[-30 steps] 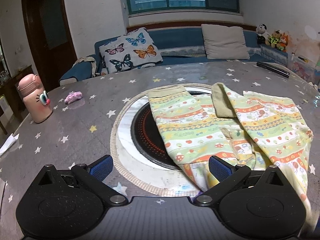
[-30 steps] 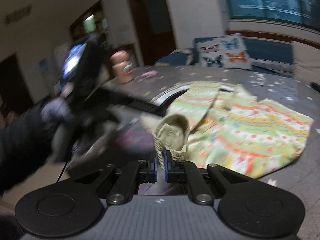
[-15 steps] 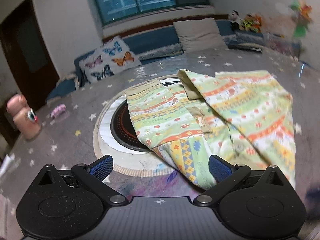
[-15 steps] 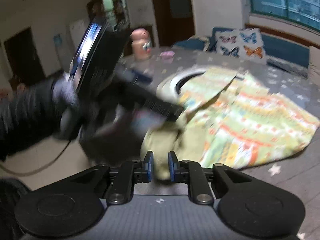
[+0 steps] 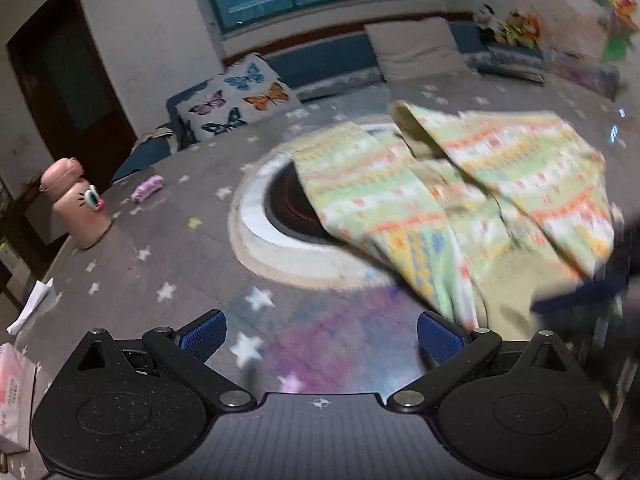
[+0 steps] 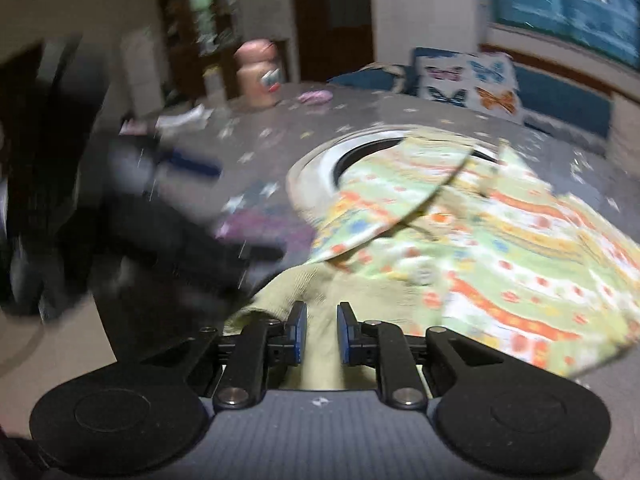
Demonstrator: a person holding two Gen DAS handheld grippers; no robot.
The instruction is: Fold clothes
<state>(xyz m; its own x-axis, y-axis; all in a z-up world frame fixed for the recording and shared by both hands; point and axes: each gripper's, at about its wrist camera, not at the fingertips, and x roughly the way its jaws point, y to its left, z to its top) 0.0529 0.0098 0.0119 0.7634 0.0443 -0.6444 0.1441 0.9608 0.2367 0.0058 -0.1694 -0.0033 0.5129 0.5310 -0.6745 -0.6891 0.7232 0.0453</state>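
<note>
A child's garment [image 5: 460, 200] with green, yellow and orange stripes and an olive lining lies rumpled across the round grey star-print table [image 5: 160, 240]. It partly covers the black hotplate [image 5: 284, 204] set into the table's centre. My left gripper [image 5: 320, 336] is open over bare tabletop; the garment's near corner hangs just beyond its right finger [image 5: 438, 338]. My right gripper [image 6: 322, 328] has its jaws a narrow gap apart. A fold of the garment's [image 6: 500, 240] olive lining fills that gap, low over the table's near edge. Both views are motion-blurred.
A pink cartoon-face bottle [image 5: 76, 204] and a small pink item [image 5: 148, 188] stand at the table's far left. White tissue [image 5: 32, 304] lies near the left edge. Beyond the table is a blue sofa with a butterfly cushion [image 5: 236, 100]. The other gripper shows as a dark blur [image 6: 160, 208].
The right jaws parted slightly on the olive fold and carried it down toward the table. The left gripper drew back and left, so the garment now lies to its right.
</note>
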